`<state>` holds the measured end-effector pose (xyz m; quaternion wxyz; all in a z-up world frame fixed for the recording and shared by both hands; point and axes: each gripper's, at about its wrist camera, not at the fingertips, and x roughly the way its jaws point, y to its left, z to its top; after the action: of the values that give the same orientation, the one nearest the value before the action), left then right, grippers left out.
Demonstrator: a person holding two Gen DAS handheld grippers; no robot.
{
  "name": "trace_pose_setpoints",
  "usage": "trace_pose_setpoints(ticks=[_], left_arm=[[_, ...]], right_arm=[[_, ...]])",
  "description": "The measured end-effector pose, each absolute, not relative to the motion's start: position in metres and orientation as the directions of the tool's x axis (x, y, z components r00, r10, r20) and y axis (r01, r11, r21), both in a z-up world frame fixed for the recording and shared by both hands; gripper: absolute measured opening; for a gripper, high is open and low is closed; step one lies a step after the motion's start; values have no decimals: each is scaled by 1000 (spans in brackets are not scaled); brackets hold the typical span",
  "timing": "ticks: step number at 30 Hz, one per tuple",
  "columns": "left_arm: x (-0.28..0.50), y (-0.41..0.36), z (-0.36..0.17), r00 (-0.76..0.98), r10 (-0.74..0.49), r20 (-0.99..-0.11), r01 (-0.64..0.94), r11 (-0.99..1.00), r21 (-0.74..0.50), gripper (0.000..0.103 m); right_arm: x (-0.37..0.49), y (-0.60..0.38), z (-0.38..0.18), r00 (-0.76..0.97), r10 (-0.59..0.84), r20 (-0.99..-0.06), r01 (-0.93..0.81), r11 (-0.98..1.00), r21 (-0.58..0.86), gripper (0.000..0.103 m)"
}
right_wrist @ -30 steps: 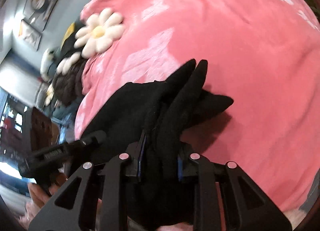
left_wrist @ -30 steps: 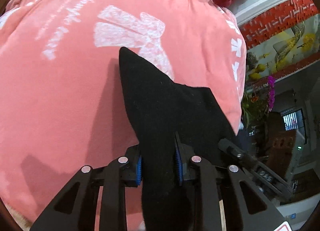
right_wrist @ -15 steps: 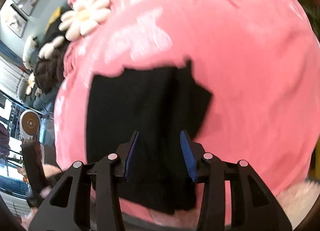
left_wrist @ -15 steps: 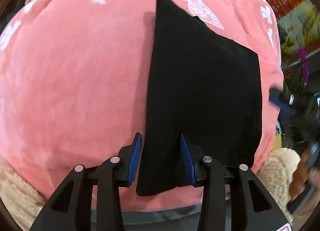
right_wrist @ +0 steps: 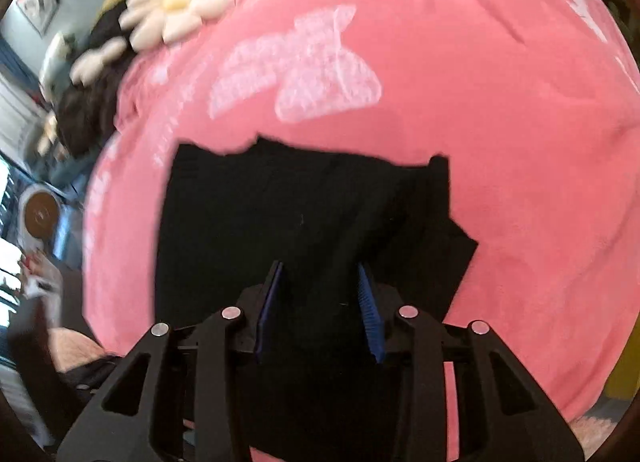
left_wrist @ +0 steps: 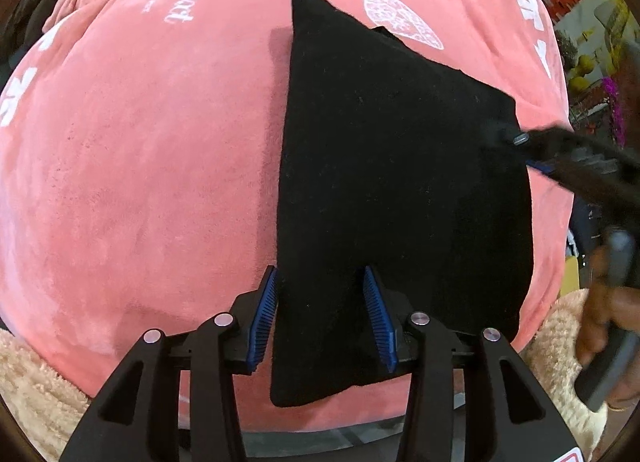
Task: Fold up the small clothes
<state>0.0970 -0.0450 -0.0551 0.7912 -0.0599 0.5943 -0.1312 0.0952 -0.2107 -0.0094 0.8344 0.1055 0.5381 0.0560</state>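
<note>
Black garment (left_wrist: pixel 400 182) laid flat near the front edge of the pink blanket (left_wrist: pixel 140 182).
The left tool (left_wrist: pixel 320 310) stood with its jaws parted, having just opened further, the garment's near left corner between the pads but not pinched. The right tool (right_wrist: pixel 320 302), jaws just narrowed yet apart, straddled the garment's (right_wrist: pixel 280 222) near edge without pressing it.
</note>
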Motion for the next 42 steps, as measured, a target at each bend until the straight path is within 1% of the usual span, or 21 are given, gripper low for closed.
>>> trace_pose_setpoints(ticks=[1, 3, 6, 8, 11, 14, 17, 18, 20, 22, 23, 24, 25, 28, 31, 33, 34, 35, 36, 39, 42], left_arm=[[96, -42, -56, 257, -279, -925, 136, 958, -252, 44], [94, -40, -55, 261, -270, -927, 134, 961, -242, 46], [96, -40, -56, 262, -261, -929, 132, 963, -234, 49], [97, -41, -57, 261, -265, -928, 122, 963, -240, 51], [97, -41, -57, 261, -272, -926, 100, 962, -255, 52], [95, -38, -57, 261, -281, -924, 88, 960, -267, 52], [93, -38, -55, 267, -277, -923, 90, 961, -262, 55], [93, -39, -54, 269, -277, -922, 92, 961, -262, 55], [94, -38, -50, 276, -273, -922, 98, 962, -255, 55], [92, -39, -44, 298, -279, -913, 110, 960, -257, 55], [91, -38, -41, 307, -282, -909, 116, 959, -258, 55], [90, -37, -37, 320, -288, -903, 129, 957, -259, 57], [88, -37, -35, 326, -292, -899, 137, 956, -261, 59], [82, -39, -32, 333, -312, -890, 157, 949, -274, 61], [75, -45, -34, 326, -322, -889, 161, 945, -284, 61], [72, -49, -35, 313, -311, -897, 155, 949, -275, 61], [77, -49, -33, 306, -305, -902, 147, 951, -272, 61], [75, -50, -32, 305, -307, -901, 144, 951, -275, 61], [75, -52, -30, 306, -309, -900, 142, 950, -278, 61], [70, -53, -25, 314, -306, -899, 149, 951, -271, 63], [68, -56, -23, 322, -299, -898, 165, 952, -258, 63]], right_arm=[[103, -205, -13, 413, 210, -886, 26, 970, 242, 36], [104, -203, 0, 437, 209, -875, 38, 968, 250, 37], [95, -192, 24, 478, 259, -839, -16, 958, 287, 38], [95, -174, 27, 463, 285, -840, -72, 956, 285, 38], [108, -149, 17, 427, 277, -861, -122, 961, 249, 38], [132, -127, 0, 407, 238, -882, -148, 970, 194, 40], [149, -108, 2, 408, 164, -898, -201, 976, 86, 42], [148, -108, 5, 404, 164, -900, -209, 974, 84, 42], [145, -122, 22, 432, 218, -875, -188, 971, 149, 40], [119, -162, 48, 522, 276, -807, -105, 960, 260, 41], [107, -178, 54, 543, 273, -794, -69, 957, 282, 48], [86, -203, 56, 563, 259, -785, -13, 952, 305, 52], [65, -225, 54, 567, 251, -785, 34, 944, 327, 54], [28, -261, 30, 504, 286, -815, 122, 910, 395, 55], [16, -263, 18, 486, 279, -828, 121, 917, 380, 55], [21, -260, 17, 488, 301, -820, 112, 909, 401, 55], [26, -255, 17, 492, 314, -812, 95, 908, 409, 61], [30, -250, 16, 491, 307, -815, 83, 915, 395, 70], [35, -249, 14, 487, 301, -820, 77, 920, 383, 72], [44, -246, -2, 443, 329, -834, 85, 910, 405, 73], [38, -252, -5, 445, 372, -815, 97, 884, 457, 73]])
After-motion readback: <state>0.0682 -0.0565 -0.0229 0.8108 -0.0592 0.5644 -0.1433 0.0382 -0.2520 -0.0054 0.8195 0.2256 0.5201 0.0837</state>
